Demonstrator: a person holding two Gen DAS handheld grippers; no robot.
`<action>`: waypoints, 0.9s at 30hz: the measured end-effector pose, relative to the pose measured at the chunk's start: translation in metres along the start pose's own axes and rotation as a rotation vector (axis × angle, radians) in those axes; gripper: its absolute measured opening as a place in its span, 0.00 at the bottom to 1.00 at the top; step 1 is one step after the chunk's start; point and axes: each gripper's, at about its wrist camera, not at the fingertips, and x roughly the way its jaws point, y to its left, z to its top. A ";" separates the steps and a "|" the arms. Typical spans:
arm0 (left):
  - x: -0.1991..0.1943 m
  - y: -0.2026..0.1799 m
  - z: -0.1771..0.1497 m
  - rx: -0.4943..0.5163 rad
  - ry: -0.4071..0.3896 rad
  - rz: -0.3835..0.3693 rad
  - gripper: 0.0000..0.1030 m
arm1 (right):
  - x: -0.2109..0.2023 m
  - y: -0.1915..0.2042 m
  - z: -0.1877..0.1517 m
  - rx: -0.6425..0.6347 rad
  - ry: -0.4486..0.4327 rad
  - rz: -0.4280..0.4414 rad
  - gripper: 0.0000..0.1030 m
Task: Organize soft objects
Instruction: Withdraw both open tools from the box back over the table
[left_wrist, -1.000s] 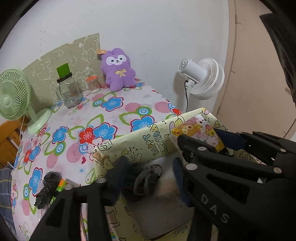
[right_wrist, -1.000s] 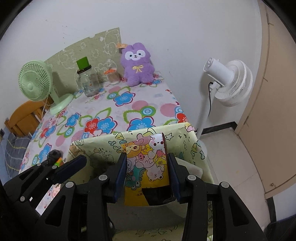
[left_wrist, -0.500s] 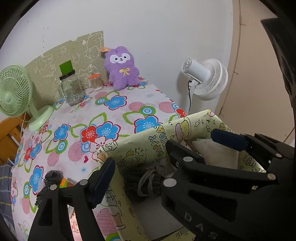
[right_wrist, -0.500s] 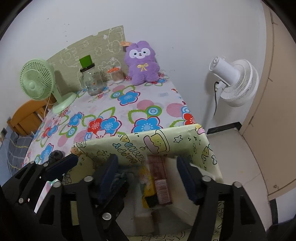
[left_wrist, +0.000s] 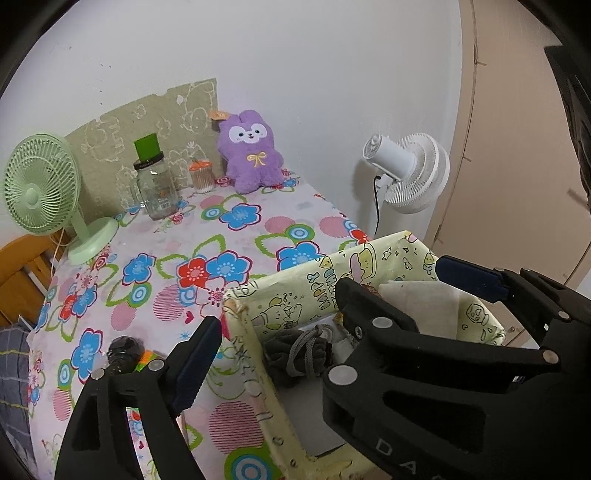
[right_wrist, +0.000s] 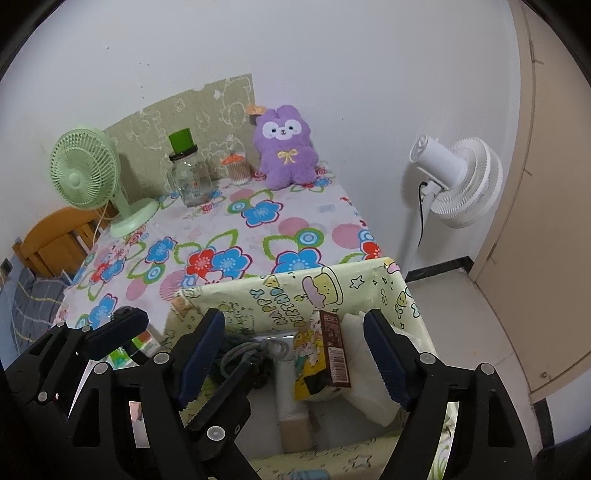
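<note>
The yellow cartoon-print fabric bin (right_wrist: 295, 291) sits at the near right edge of the floral worktop (right_wrist: 229, 229). Inside lie a grey drawstring pouch (left_wrist: 299, 354), a cartoon packet (right_wrist: 314, 365) and white folded cloth (right_wrist: 364, 369). Both the left tool (left_wrist: 273, 325) and the right tool (right_wrist: 291, 354) have just spread apart, gripping nothing. A purple plush bunny (right_wrist: 286, 147) sits far back.

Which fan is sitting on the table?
The green fan at the table's back left corner. The white fan stands on the floor on a tall pole beside the table.
</note>
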 end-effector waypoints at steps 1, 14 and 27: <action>-0.004 0.001 -0.001 0.002 -0.007 0.003 0.85 | -0.003 0.002 0.000 -0.001 -0.005 -0.001 0.78; -0.039 0.012 -0.004 0.009 -0.065 0.020 0.88 | -0.037 0.026 0.000 -0.025 -0.063 -0.024 0.84; -0.068 0.031 -0.014 0.006 -0.114 0.056 0.95 | -0.064 0.054 -0.004 -0.050 -0.122 -0.035 0.93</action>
